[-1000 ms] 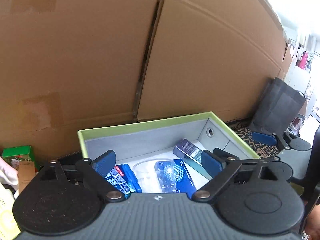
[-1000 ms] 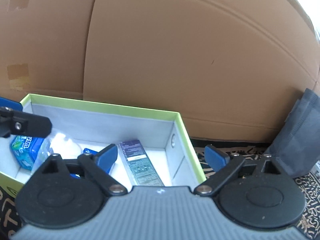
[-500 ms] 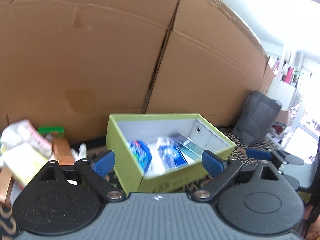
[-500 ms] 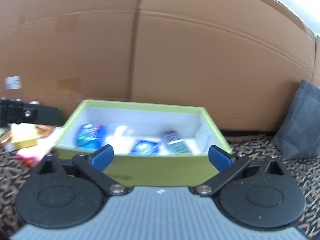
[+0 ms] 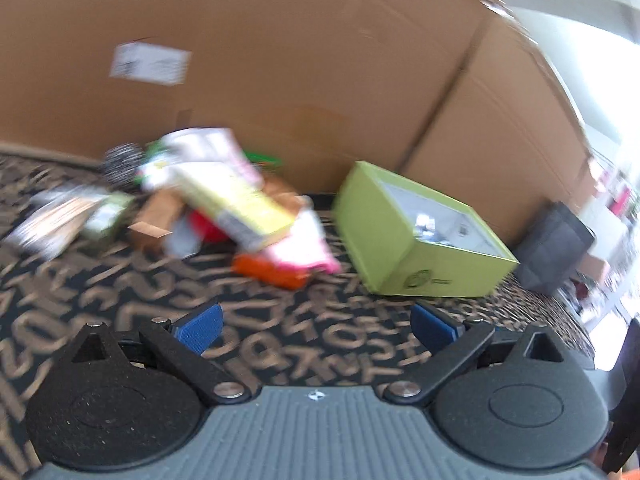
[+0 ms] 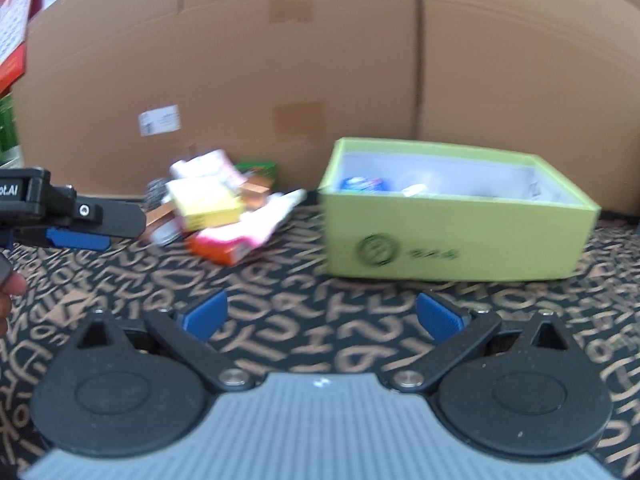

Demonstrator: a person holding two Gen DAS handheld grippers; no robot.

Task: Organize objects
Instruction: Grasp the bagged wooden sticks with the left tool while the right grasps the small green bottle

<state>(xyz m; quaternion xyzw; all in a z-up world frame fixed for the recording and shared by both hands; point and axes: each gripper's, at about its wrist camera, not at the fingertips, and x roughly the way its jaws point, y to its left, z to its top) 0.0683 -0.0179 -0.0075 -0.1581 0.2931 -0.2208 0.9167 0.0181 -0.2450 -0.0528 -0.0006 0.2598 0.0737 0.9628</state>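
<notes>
A lime-green box (image 6: 452,248) stands on the patterned carpet, holding blue packets (image 6: 362,183) and other small items; it also shows in the left wrist view (image 5: 416,252). Left of it lies a pile of loose packages (image 6: 216,208), with a yellow box (image 5: 236,204) and an orange pack (image 5: 272,272) among them. My left gripper (image 5: 316,326) is open and empty, hovering over the carpet short of the pile; it shows from the side in the right wrist view (image 6: 78,236). My right gripper (image 6: 322,316) is open and empty, in front of the green box.
A tall cardboard wall (image 6: 320,80) stands behind the box and the pile. A dark grey bag (image 5: 554,248) sits right of the green box. A patterned carpet (image 6: 280,292) lies between the grippers and the objects.
Both grippers have pulled back from over the green box, and both stay open. The left view has swung left onto the pile. The views are blurred by motion.
</notes>
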